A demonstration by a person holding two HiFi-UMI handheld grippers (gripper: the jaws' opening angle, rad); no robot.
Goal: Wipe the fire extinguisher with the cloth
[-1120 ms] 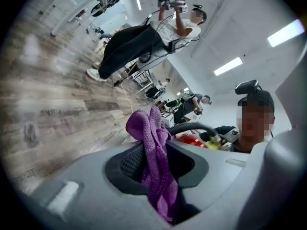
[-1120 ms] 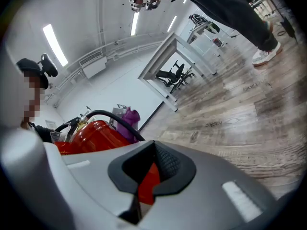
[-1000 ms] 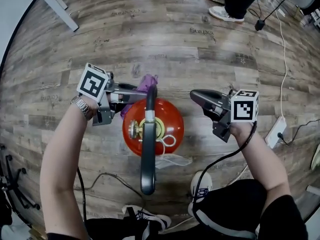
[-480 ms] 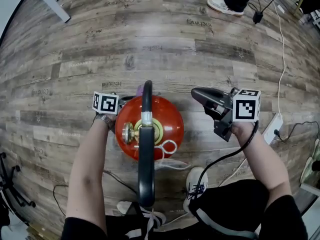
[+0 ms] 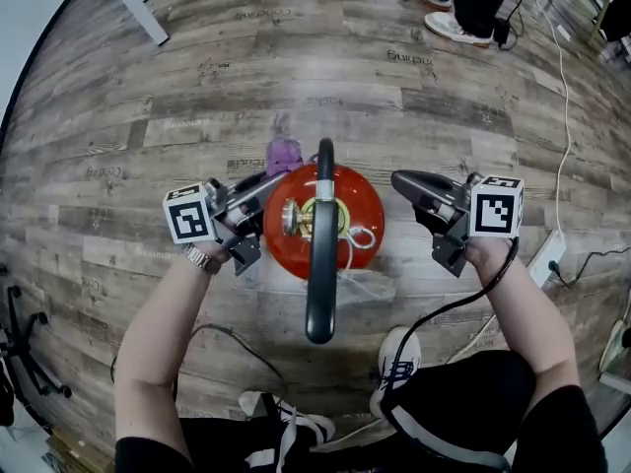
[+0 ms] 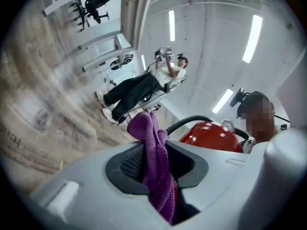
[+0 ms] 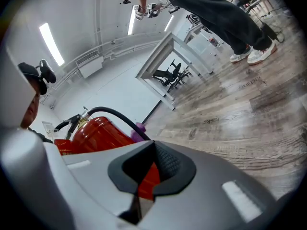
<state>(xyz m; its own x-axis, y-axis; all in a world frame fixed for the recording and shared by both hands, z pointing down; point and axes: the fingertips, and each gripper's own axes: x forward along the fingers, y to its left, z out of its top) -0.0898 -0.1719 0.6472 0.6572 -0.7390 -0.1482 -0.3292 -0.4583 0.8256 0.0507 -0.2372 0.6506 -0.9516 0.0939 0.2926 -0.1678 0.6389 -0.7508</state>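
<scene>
- Head view, bottom edge: the wearer's legs and a white shoe (image 5: 397, 363). A black cable (image 5: 222, 338) loops over the wood floor (image 5: 148, 97) at lower left.
- Mid-frame, the red extinguisher (image 5: 367, 210) stands upright, seen from on top. Its black hose (image 5: 317, 284) runs down across it toward the lower middle. A second ago it sat a little further left in the frame.
- The left gripper (image 5: 264, 182) is just left of the extinguisher and points up-right along its upper-left flank. A second ago it pointed right at the upper-left edge. Half a second ago it had dropped low by the left flank, mostly hidden.
- Its jaws are clamped on the purple cloth (image 5: 284, 154) and have closed slightly within the last second. In the left gripper view the cloth is bunched between the pads and sticks out past them.
- The cloth is now at the extinguisher's top edge in the frame, just left of the hose. Whether it touches the red body cannot be told. A second ago it was further left, against the upper-left edge.
- The right gripper (image 5: 400, 179) is just right of the extinguisher and clear of it, in the same place as before. Its jaws are together with nothing between them.
- Farther up, another person's shoes (image 5: 449, 26) are at upper right and a table leg (image 5: 133, 3) at upper left.
</scene>
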